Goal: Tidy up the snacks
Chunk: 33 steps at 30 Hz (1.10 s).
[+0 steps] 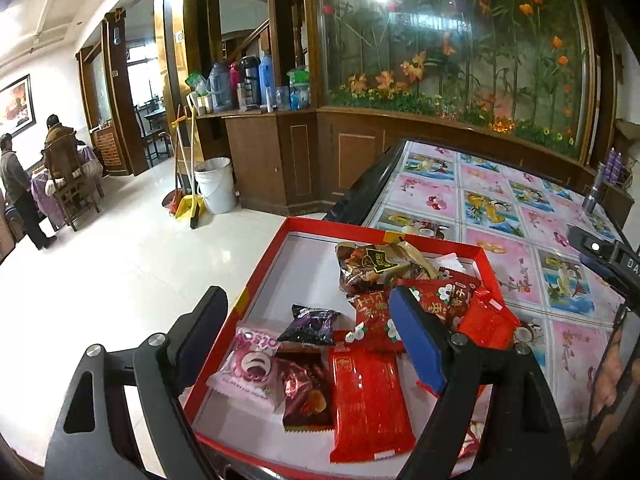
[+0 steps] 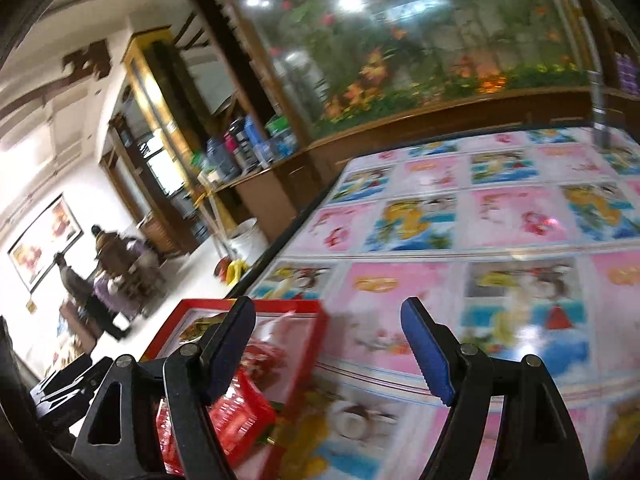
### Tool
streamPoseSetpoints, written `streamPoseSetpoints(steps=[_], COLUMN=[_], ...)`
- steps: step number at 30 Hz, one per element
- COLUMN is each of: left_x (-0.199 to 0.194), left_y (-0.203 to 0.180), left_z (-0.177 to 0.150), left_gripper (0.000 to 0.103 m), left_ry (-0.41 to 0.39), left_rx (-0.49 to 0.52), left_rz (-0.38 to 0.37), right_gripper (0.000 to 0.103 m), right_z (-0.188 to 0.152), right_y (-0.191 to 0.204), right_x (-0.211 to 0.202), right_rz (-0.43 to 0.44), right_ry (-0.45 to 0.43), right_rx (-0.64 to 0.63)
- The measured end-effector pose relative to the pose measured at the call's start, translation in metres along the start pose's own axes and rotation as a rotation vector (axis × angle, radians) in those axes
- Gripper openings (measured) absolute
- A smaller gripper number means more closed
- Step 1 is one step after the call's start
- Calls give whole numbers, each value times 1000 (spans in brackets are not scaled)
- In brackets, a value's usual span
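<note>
Left wrist view, read from the left of the frame: the left gripper [image 1: 308, 344] hangs over the red box [image 1: 436, 240] with its fingers spread wide and nothing between them. Under that gap lie a pink round-cookie packet [image 1: 250, 366], a dark purple packet [image 1: 312, 324], a maroon packet [image 1: 306, 392] and a long red packet [image 1: 368, 396]; further right and toward the upper middle of the box sit red packets with white flowers [image 1: 436, 298], a shiny red packet [image 1: 488, 322] and a brown crinkly bag [image 1: 372, 268]. So the snacks lie loosely heaped inside the box, which rests at the near left corner of the table [image 1: 500, 200] with its patterned cloth. That fits either a box filled and awaiting tidying or one being sorted out, so I would not choose between them. Any grip here is best made on a single packet's edge, the fingers brought down square and closed gently, since these wrappers overlap and would slide or drag a neighbour. Right wrist view: the right gripper [image 2: 328, 344] also stands wide and empty, above the cloth just right of the box. That picture is smeared, so the packets in its lower left are only red blurs. The box's near edge is cut off by the gripper bodies, and what lies under the heap is hidden.
</note>
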<state>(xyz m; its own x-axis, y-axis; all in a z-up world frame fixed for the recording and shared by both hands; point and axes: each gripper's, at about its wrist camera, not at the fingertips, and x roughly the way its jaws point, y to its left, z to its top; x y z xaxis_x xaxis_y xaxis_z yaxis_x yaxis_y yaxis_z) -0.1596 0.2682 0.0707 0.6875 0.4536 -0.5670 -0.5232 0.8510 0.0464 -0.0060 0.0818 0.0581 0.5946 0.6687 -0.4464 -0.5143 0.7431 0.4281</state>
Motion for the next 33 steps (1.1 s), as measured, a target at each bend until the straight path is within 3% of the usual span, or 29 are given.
streamPoseSetpoints(steps=[4, 8, 14, 19, 22, 25, 29, 33], left_x=[-12, -26, -53, -75, -92, -107, -126, -138], left_y=[-2, -8, -15, -18, -17, -17, -11, -2], left_z=[-6, -8, -13, -23, -32, -40, -52, -60], left_gripper=[85, 88, 90, 103, 103, 103, 103, 103], left_ry=[-30, -63, -116, -141, -172, -180, -166, -177], left_rx=[24, 49, 62, 46, 41, 58, 59, 45], left_rz=[15, 49, 38, -10, -18, -14, -71, -81], right_gripper=[79, 79, 79, 79, 79, 79, 79, 80], right_z=[-7, -14, -43, -65, -77, -89, -98, -103], right_y=[-25, -24, 8, 37, 55, 72, 91, 103], right_x=[-22, -37, -59, -83, -102, -123, -150, -184], right_rz=[-30, -34, 19, 61, 88, 101, 98, 81], right_ry=[-9, -22, 0, 8, 2, -18, -45, -117], right_rx=[38, 3, -79, -136, -173, -212, -237, -247])
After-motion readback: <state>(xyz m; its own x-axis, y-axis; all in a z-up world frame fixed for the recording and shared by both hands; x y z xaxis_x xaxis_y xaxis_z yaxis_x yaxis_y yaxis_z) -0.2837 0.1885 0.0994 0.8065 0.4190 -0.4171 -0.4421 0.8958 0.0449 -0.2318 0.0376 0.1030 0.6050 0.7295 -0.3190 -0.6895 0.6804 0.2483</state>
